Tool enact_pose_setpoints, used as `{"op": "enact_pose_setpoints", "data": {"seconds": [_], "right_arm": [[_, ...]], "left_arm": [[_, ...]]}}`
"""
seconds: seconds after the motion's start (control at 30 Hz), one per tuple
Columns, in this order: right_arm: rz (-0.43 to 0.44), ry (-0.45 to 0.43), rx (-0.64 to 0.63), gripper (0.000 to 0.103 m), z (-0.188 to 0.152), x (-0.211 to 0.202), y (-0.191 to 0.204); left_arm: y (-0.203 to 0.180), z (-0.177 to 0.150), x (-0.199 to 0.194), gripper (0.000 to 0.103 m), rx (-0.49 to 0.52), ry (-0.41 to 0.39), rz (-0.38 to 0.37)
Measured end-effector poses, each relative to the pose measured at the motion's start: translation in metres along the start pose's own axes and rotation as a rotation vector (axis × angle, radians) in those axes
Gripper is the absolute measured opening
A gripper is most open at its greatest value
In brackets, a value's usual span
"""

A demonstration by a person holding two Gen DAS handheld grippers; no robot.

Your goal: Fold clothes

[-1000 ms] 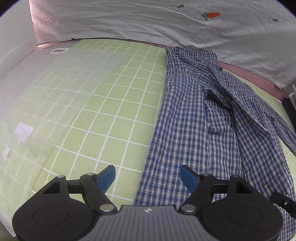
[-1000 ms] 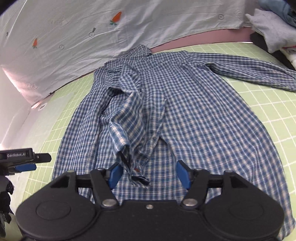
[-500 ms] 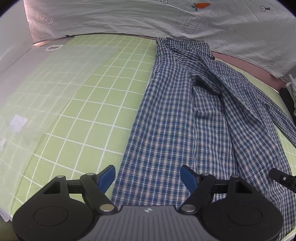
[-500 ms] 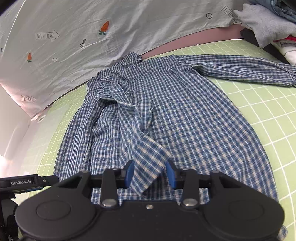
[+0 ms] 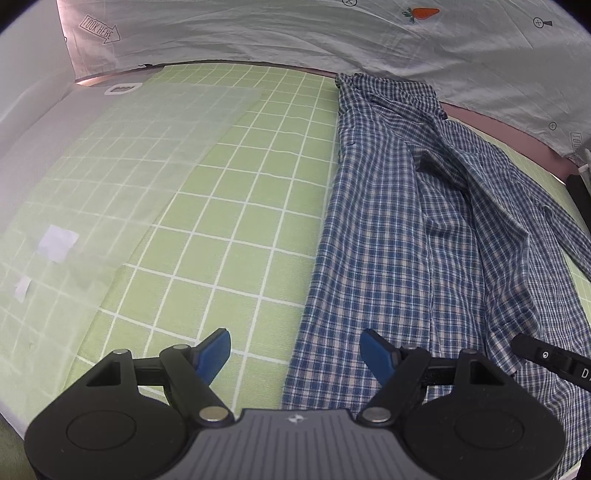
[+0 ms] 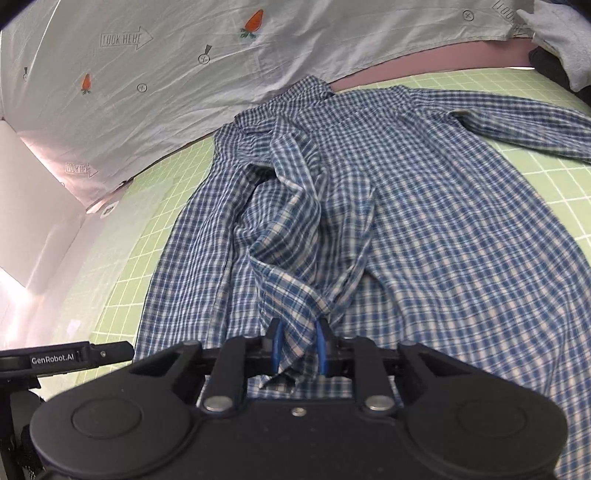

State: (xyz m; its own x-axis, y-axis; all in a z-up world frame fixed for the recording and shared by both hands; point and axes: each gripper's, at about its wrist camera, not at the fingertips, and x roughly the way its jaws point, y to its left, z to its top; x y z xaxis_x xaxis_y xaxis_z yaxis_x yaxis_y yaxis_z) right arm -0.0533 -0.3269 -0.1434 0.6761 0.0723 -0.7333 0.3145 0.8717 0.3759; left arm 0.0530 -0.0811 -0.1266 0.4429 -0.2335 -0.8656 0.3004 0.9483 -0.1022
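Note:
A blue-and-white checked shirt [image 5: 406, 240] lies spread on the green grid mat, collar toward the back. Its left sleeve [image 6: 295, 221] is folded in over the body, and the other sleeve [image 6: 517, 125] stretches out to the right. My right gripper [image 6: 297, 332] has its jaws closing, and the blue pads pinch the bunched cuff [image 6: 295, 295] of the folded sleeve. My left gripper [image 5: 295, 343] hangs open over the shirt's left side edge near the hem, with nothing gripped.
The green mat [image 5: 229, 221] carries a translucent sheet [image 5: 110, 166] on its left part. A white cloth with carrot prints [image 6: 221, 55] hangs behind. A pile of clothes [image 6: 561, 33] sits at the far right. The left gripper's body [image 6: 55, 360] shows at the shirt's left.
The right jaws have narrowed from wide apart onto the sleeve cuff, which now stands bunched and raised between the pads. The left gripper has shifted slightly along the shirt's edge and stays open.

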Motion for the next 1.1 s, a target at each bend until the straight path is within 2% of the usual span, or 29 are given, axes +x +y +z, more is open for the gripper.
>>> {"op": "enact_pose_setpoints", "data": {"seconds": [0.17,0.33,0.43,0.5,0.57,0.73,0.93,1.07,1.1], "right_arm": [[0.000,0.035,0.007,0.024,-0.007,0.016,0.021],[0.000,0.044,0.025,0.039,-0.014,0.020,0.035],[-0.001,0.030,0.043,0.051,-0.017,0.015,0.039],[-0.025,-0.003,0.053,0.074,-0.018,0.009,0.041],[-0.078,-0.059,0.039,0.085,-0.016,-0.001,0.040],[-0.163,-0.097,0.062,0.091,-0.011,-0.015,0.018],[-0.369,-0.020,0.090,0.091,-0.014,-0.018,-0.027],[-0.475,0.051,0.077,0.092,-0.018,-0.018,-0.059],[-0.472,0.061,0.081,0.092,-0.019,-0.018,-0.066]], "left_arm": [[0.021,0.005,0.000,0.078,0.008,0.003,0.001],[0.033,0.013,0.003,0.078,0.005,-0.001,-0.018],[0.029,0.015,0.006,0.082,0.023,-0.001,-0.044],[0.022,0.014,0.007,0.082,0.036,0.002,-0.064],[0.013,0.014,0.010,0.082,0.049,0.008,-0.079],[-0.012,0.013,0.016,0.082,0.061,0.013,-0.114],[-0.050,0.013,0.021,0.080,0.068,0.015,-0.165],[-0.073,0.011,0.027,0.064,0.069,0.039,-0.195],[-0.077,0.011,0.028,0.053,0.071,0.048,-0.201]]}}
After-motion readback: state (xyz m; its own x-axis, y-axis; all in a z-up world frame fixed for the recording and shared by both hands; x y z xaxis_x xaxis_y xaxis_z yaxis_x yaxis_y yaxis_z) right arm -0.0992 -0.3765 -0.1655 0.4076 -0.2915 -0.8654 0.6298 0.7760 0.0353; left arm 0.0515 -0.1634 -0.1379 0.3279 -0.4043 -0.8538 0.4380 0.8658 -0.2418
